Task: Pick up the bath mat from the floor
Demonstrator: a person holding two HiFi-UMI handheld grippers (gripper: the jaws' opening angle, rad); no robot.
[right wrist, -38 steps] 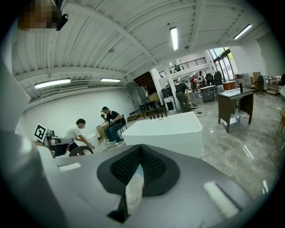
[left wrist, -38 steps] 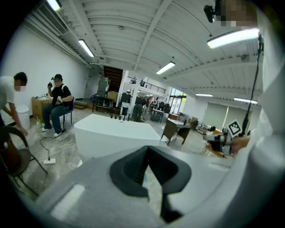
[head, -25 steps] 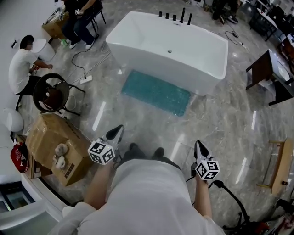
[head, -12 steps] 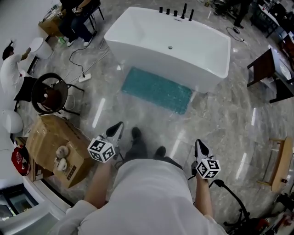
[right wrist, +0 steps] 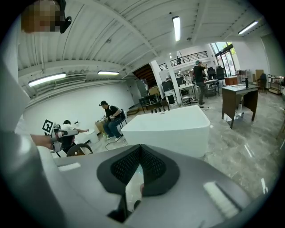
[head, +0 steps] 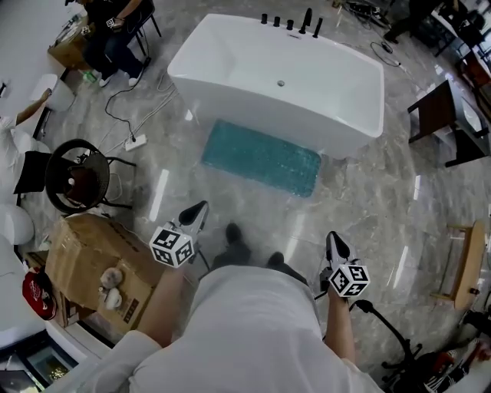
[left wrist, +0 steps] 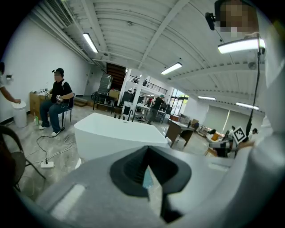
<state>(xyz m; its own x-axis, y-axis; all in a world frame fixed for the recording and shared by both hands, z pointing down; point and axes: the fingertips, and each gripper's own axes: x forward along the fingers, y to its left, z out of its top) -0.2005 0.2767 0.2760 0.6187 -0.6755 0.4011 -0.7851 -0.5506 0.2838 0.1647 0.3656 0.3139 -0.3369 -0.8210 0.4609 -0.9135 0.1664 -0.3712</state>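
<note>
- bath mat [head: 261,157]: teal, pebbled surface.
- bathtub [head: 261,104]: plain white; taps [head: 307,20] black.
- floor [head: 368,207]: grey marble, pale veining, glossy streaks.
- cardboard box [head: 84,249]: brown.
- left gripper [head: 200,209], right gripper [head: 332,242]: cubes carry black-and-white square markers.

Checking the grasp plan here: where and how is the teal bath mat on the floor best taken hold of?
Probably its near long edge, from the person's side: the bath mat lies flat with its far edge close to the bathtub. One corner per gripper, jaws low; left gripper and right gripper are shut, so open first.
</note>
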